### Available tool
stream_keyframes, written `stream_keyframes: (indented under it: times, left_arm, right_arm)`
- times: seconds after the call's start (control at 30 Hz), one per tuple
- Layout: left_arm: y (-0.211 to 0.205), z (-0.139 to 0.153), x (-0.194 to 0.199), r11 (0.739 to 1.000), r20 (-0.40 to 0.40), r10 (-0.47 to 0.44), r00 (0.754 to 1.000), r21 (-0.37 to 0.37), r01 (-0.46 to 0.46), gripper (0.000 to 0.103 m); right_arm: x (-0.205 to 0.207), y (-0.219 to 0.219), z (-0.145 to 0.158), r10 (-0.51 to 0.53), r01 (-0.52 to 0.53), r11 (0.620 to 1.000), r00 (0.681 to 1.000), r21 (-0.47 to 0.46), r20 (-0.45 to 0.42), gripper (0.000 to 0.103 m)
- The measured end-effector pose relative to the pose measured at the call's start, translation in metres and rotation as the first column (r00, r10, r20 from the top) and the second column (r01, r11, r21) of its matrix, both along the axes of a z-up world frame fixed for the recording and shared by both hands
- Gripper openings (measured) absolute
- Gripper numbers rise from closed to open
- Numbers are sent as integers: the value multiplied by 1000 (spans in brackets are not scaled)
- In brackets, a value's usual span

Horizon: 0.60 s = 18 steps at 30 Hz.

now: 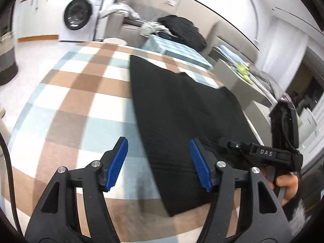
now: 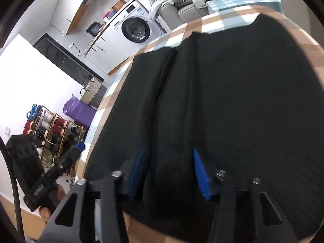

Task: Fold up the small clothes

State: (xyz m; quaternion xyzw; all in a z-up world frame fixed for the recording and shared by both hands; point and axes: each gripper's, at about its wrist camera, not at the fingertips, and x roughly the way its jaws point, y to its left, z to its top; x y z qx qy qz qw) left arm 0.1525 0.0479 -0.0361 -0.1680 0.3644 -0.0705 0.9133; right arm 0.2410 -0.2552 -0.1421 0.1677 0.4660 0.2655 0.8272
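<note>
The left gripper [image 1: 159, 162] has its jaws wide apart and holds nothing; its blue pads [image 1: 116, 163] stand over the checked tablecloth [image 1: 70, 93] and the near edge of the black garment [image 1: 182, 111]. This garment lies flat on the table. The right gripper [image 2: 169, 172] has its jaws on a raised fold of the garment, and the pads seem to pinch it.
</note>
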Motion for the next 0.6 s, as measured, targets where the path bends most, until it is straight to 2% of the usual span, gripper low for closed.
stream_keyframes:
  times: [0.03,0.07,0.1,0.17,0.23,0.27,0.33,0.4,0.43,0.5,0.57,0.6]
  left_arm:
    - [6,0,0,1000,-1,10,1000,0,-10,61]
    - [9,0,-3,1000,2,16,1000,-2,-16,61]
    - [12,0,-4,1000,5,19,1000,-4,-19,61]
    - [13,3,-7,1000,9,22,1000,-2,-22,61]
    - [11,1,-8,1000,3,11,1000,-2,-11,61]
    - [5,-1,-5,1000,-3,-5,1000,0,5,61]
    - [-6,-8,-3,999,-22,-39,999,12,39,61]
    - [-21,-17,1,997,-52,-77,996,24,78,61]
    - [-28,-20,3,995,-62,-92,994,29,94,61]
    - [-41,-27,3,989,-82,-130,988,54,135,61]
    - [-50,-31,2,985,-94,-147,985,78,155,61]
    - [-52,-32,1,983,-98,-154,983,82,162,61]
  right_arm:
    - [1,4,2,14,-14,1000,1000,-9,-3,7]
    - [0,5,9,12,-12,1000,1000,10,-3,5]
    - [-7,3,25,21,-24,998,999,61,47,4]
    - [-21,-5,53,20,-32,995,992,90,128,4]
    - [-31,-23,65,-17,0,992,990,123,138,4]
    - [-32,-28,64,-37,24,994,991,104,129,4]
    - [-27,-35,45,-72,75,997,993,-26,92,4]
    - [-16,-40,21,-87,86,991,996,-102,-5,5]
    - [-14,-44,17,-98,94,989,995,-116,-23,6]
    - [-18,-52,19,-113,110,989,993,-94,-19,18]
    - [-27,-56,30,-117,118,991,993,-66,25,28]
    - [-29,-54,34,-107,109,993,993,-52,45,29]
